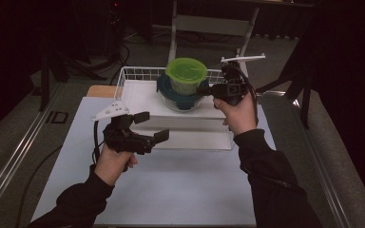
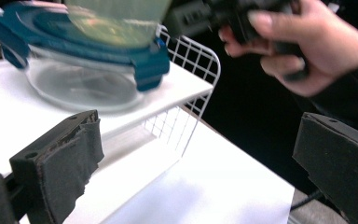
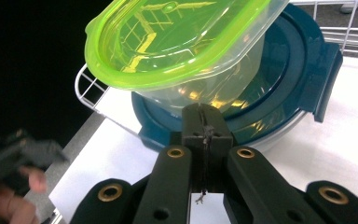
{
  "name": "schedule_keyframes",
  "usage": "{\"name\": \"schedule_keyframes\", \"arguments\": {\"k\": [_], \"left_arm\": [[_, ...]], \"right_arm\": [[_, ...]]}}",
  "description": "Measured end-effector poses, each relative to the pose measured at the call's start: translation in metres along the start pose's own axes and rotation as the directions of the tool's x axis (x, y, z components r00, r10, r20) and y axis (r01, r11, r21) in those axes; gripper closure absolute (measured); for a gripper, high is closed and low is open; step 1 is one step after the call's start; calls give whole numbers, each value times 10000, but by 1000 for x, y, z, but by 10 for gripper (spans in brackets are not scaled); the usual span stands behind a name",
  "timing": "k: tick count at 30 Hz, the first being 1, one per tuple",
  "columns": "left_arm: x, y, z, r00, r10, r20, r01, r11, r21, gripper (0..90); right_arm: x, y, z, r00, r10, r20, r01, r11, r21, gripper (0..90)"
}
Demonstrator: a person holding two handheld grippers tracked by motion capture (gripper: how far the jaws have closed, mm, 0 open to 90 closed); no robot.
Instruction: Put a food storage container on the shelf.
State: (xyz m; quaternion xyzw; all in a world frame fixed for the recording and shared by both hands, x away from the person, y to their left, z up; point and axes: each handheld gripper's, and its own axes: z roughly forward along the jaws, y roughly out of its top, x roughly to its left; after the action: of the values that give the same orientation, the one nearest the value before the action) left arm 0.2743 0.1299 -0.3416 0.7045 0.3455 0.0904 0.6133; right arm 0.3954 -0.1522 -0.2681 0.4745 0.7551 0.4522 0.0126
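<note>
Right tongs (image 1: 208, 90) sat at the right side of the green-lidded plastic container (image 1: 186, 75), jaws pressed fully together in the right gripper view with nothing visibly between them; tip looked to touch or nearly touch the container's clear wall just under the lid rim, could not tell which. Left tongs (image 1: 149, 127) hovered wide open over the near-left part of the counter (image 1: 171, 190), holding nothing, well apart from the stack. Green-lidded container stood tilted on top of a glass bowl with a dark teal clip lid (image 1: 168, 90), both on a white board (image 1: 138, 97) in a white wire basket (image 1: 123, 76) at the far middle of the counter. In the right gripper view the green lid (image 3: 168, 32) leaned toward the camera, clear tub (image 3: 223, 79) under it resting on the teal lid (image 3: 289, 70). Left gripper view showed the glass bowl (image 2: 81, 86) blurred, teal clip (image 2: 149, 70) at its edge, and the person's right hand (image 2: 303, 46) at far right. Judgement: green container looked empty, thin plastic, so light, a bit flexible, smooth walls likely slippery, easy to knock off its perch. Best hold probably across the lid rim, one jaw over and one under, or on the tub wall right below the rim. Glass bowl below likely heavy and breakable; avoid dragging it.
</note>
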Motion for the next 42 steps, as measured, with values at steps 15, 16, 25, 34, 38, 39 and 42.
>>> {"name": "schedule_keyframes", "arguments": {"k": [15,16,25,34,38,39,42], "left_arm": [[-12,-29,0,9981,612,50,-613,9977,302,9],[-12,-30,0,9979,641,41,-642,9974,333,9],[-12,-31,-2,9959,867,261,-872,9960,193,9],[-15,-30,-2,9942,959,488,-970,9951,204,9],[-16,-36,-3,9936,1016,488,-1028,9944,227,9],[-16,-37,-2,9930,1059,533,-1074,9939,262,9],[-17,-42,-2,9921,1090,623,-1103,9937,180,9]], "right_arm": [[-6,5,7,9994,343,70,-341,9991,-266,878],[-6,4,6,9994,340,0,-340,9991,-243,873],[3,-19,-10,9983,-474,-334,457,9977,-505,617],[13,-47,-20,9904,-1155,-762,1053,9863,-1270,302],[9,-77,-18,9763,-1656,-1394,1443,9779,-1510,164],[9,-83,-17,9745,-1803,-1339,1584,9745,-1589,162],[6,-100,-14,9722,-2012,-1200,1808,9700,-1624,161]]}}
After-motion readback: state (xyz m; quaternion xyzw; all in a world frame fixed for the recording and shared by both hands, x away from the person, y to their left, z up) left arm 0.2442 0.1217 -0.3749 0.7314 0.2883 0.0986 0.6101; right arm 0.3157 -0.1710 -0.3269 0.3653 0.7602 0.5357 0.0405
